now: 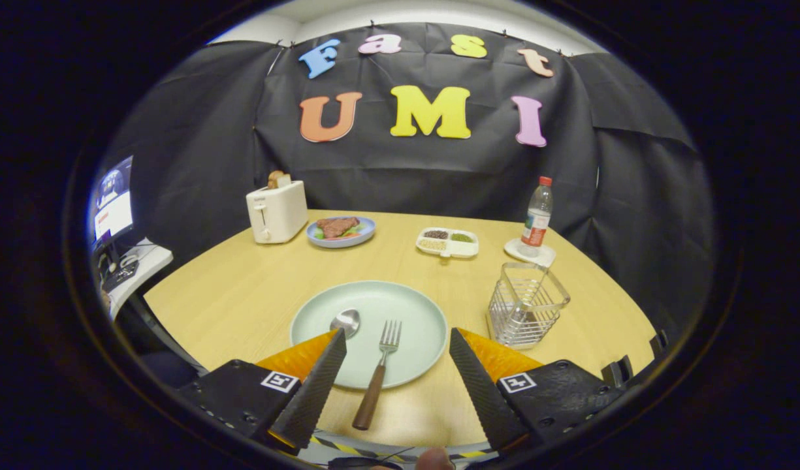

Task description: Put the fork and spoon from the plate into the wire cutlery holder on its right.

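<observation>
Gripper view: the gripper (pixel 397 339) hangs with its fingers spread wide, holding nothing, over the near edge of the table (pixel 243 294). Between them lies the fork (pixel 379 372), tines on the pale green plate (pixel 413 307), wooden handle jutting over the plate's near rim. The spoon (pixel 345 322) lies just left of it, bowl showing, handle hidden behind the left finger. The wire cutlery holder (pixel 527 305) stands empty at the plate's right. My call: take the fork first, pinching squarely across that overhanging handle.
</observation>
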Motion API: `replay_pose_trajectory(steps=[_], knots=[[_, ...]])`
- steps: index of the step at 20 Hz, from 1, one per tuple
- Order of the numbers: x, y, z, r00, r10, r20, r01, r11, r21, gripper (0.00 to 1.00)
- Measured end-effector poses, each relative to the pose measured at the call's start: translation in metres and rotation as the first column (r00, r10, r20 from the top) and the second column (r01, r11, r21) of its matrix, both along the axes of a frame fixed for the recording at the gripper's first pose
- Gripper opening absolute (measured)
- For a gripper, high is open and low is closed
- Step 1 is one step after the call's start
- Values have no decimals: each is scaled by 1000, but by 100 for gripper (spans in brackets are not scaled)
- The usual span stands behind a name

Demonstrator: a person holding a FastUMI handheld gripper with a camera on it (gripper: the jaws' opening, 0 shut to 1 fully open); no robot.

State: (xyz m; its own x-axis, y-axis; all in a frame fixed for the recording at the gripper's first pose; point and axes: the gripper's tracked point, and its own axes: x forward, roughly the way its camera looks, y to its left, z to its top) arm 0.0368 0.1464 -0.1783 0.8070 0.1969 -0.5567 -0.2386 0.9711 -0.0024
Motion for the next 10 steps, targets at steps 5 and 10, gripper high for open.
replay_pose_trajectory(steps=[5,10], knots=[[-2,13,-35,992,14,-123,-16,1000,-23,85],[0,13,-53,978,-17,-207,12,1000,-24,56]])
